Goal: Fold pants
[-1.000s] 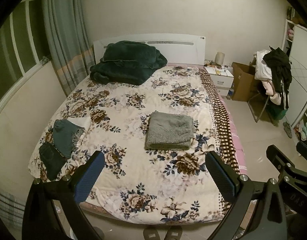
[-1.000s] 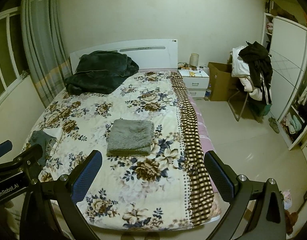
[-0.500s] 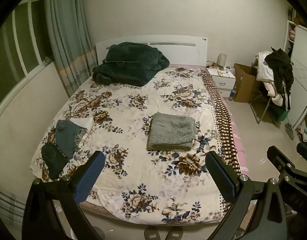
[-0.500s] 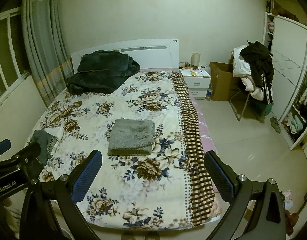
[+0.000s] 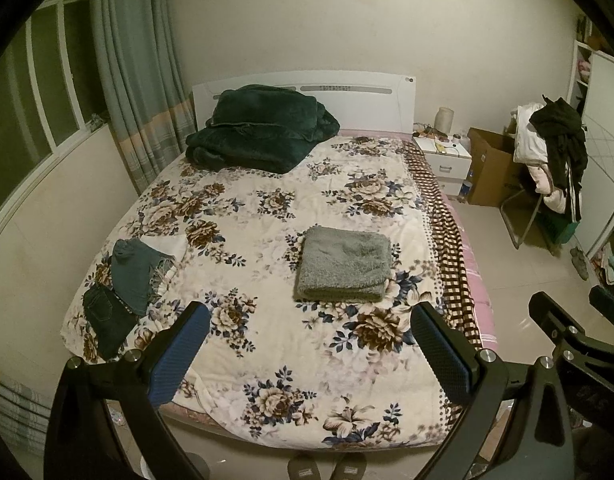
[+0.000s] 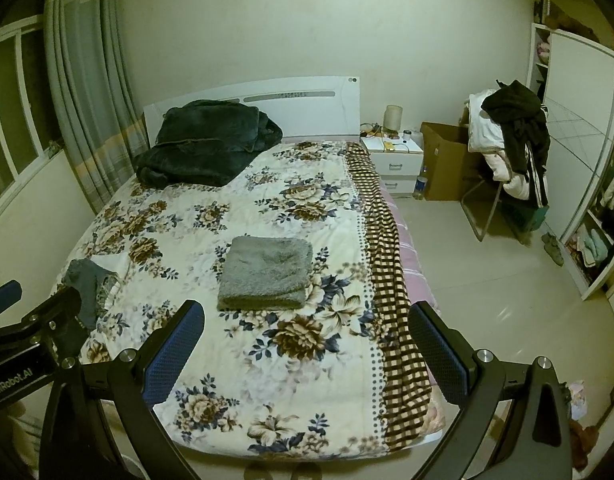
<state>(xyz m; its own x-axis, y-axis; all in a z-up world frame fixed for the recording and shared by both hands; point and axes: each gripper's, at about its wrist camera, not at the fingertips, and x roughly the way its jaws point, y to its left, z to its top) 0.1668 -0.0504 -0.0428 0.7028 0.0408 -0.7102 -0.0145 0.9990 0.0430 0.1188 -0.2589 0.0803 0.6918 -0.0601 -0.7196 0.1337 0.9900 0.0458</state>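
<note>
Folded pants (image 5: 343,265) mid-bed (image 5: 267,360), blanket (image 5: 259,132) behind.

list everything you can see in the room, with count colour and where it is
folded pants: 1, grey fleece, middle of the bed
denim garments: 2, teal and dark, bed's left edge
blanket: 1, dark green, heaped by the headboard
bedspread: 1, cream floral with checked border, over the bed
headboard: 1, white, against the wall
curtain: 1, grey-green, beside the window
nightstand: 1, white, right of the bed
cardboard box: 1, brown, beside the nightstand
clothes pile: 1, black and white, on a chair
slippers: 2, dark, floor at the bed's foot
left gripper: 1, black with blue fingers, open
right gripper: 1, same, open
</note>
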